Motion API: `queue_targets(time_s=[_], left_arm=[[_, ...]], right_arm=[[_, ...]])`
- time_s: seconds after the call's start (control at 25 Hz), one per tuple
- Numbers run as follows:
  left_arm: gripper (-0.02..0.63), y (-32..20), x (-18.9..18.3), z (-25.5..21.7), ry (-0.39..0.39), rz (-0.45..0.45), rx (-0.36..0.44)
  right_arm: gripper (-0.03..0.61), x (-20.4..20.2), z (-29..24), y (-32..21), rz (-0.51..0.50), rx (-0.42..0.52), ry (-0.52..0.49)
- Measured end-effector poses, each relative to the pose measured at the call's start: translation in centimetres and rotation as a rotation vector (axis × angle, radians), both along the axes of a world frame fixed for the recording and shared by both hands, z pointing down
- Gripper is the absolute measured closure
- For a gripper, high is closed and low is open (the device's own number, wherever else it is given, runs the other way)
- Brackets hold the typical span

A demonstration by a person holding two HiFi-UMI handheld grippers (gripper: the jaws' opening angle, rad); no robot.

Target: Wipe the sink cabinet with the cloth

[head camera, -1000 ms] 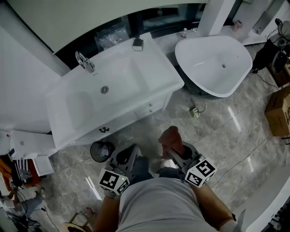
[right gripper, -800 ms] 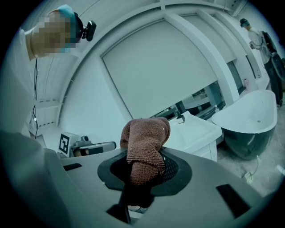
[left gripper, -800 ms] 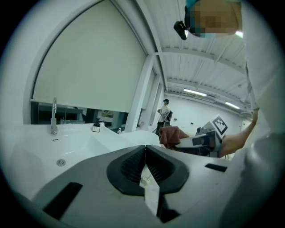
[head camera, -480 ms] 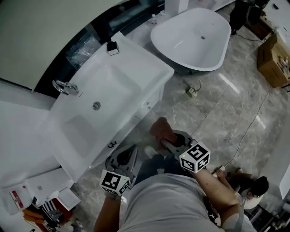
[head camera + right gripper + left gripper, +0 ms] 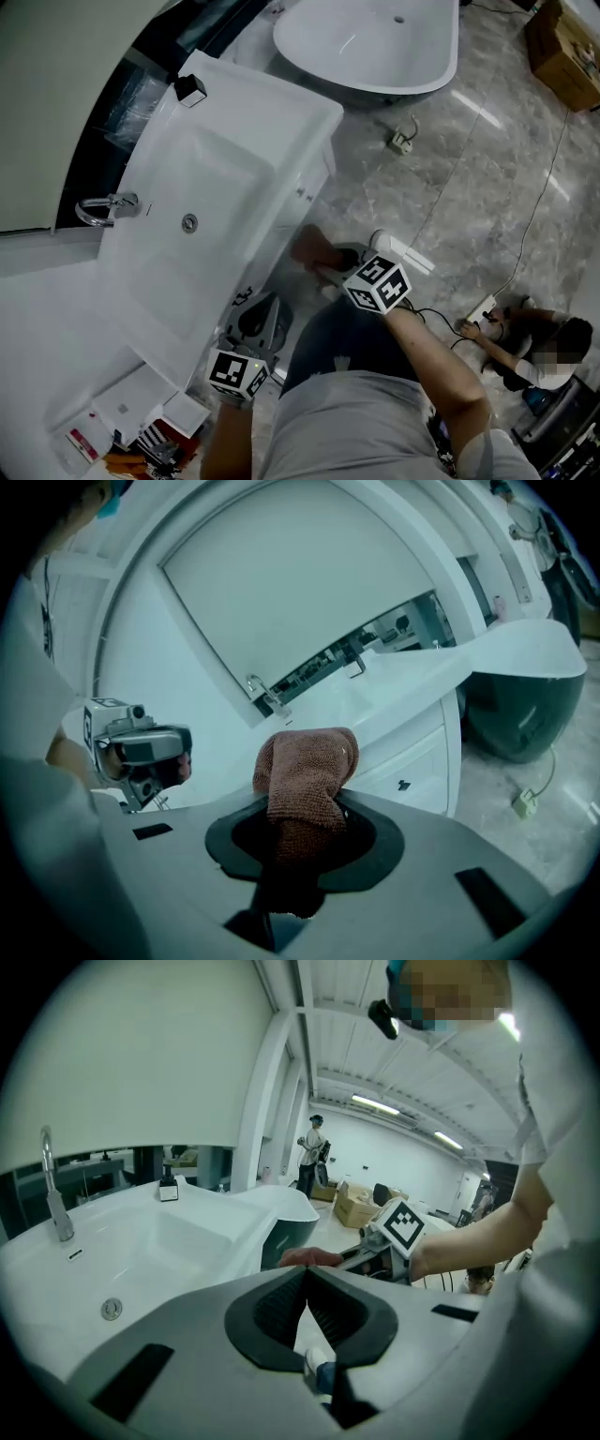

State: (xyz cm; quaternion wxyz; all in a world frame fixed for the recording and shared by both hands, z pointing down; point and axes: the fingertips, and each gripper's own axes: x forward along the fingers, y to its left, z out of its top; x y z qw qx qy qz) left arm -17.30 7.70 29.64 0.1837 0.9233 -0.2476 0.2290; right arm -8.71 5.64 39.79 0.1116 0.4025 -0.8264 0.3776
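The white sink cabinet (image 5: 302, 199) carries a basin top (image 5: 216, 159) with a chrome faucet (image 5: 105, 207). My right gripper (image 5: 325, 269) is shut on a brown cloth (image 5: 310, 247), which it holds close to the cabinet's front. In the right gripper view the cloth (image 5: 305, 772) stands up from the jaws, with the cabinet drawers (image 5: 412, 761) behind it. My left gripper (image 5: 272, 306) hangs lower beside the cabinet, jaws shut with nothing between them. The left gripper view looks over the basin (image 5: 159, 1241) and shows the cloth (image 5: 307, 1257) and the right gripper (image 5: 345, 1258).
A white freestanding tub (image 5: 375, 42) stands beyond the cabinet. A black bottle (image 5: 190, 89) sits on the basin's corner. A cable and power strip (image 5: 480, 307) lie on the marble floor, a person (image 5: 530, 342) crouches at lower right, and boxes (image 5: 141, 422) sit lower left.
The head view has swung round. My right gripper has carried the cloth closer to the cabinet front. The left gripper stays low and shut.
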Motion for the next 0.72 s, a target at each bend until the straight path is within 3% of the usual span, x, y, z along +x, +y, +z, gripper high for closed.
queue_targets(time_s=[0.24,0.36,0.52,0.6,0.72], left_arm=[[0.603,-0.6,0.2,3.8,-0.067,-0.002,-0.029],[0.602,-0.9,0.4,6.4,-0.114,0.022,-0.028],[0.603,-2.3,0.7,10.2,-0.154,-0.009,-0.038],[0.603,-2.5,0.9,11.6,-0.16,-0.016,-0.059],[0.603,-2.7,1.3,13.4,-0.168,-0.001,-0.07]], right_arm=[[0.472,-2.6,7.4,-3.1,-0.042,-0.125,-0.147],[0.472,-4.0,11.8,-4.2,-0.066,-0.165,-0.146],[0.472,-5.3,16.3,-6.6,0.009,-0.159,-0.179],[0.472,-6.1,17.4,-7.6,0.032,-0.131,-0.15],[0.472,-7.9,18.7,-8.6,-0.014,-0.07,-0.023]])
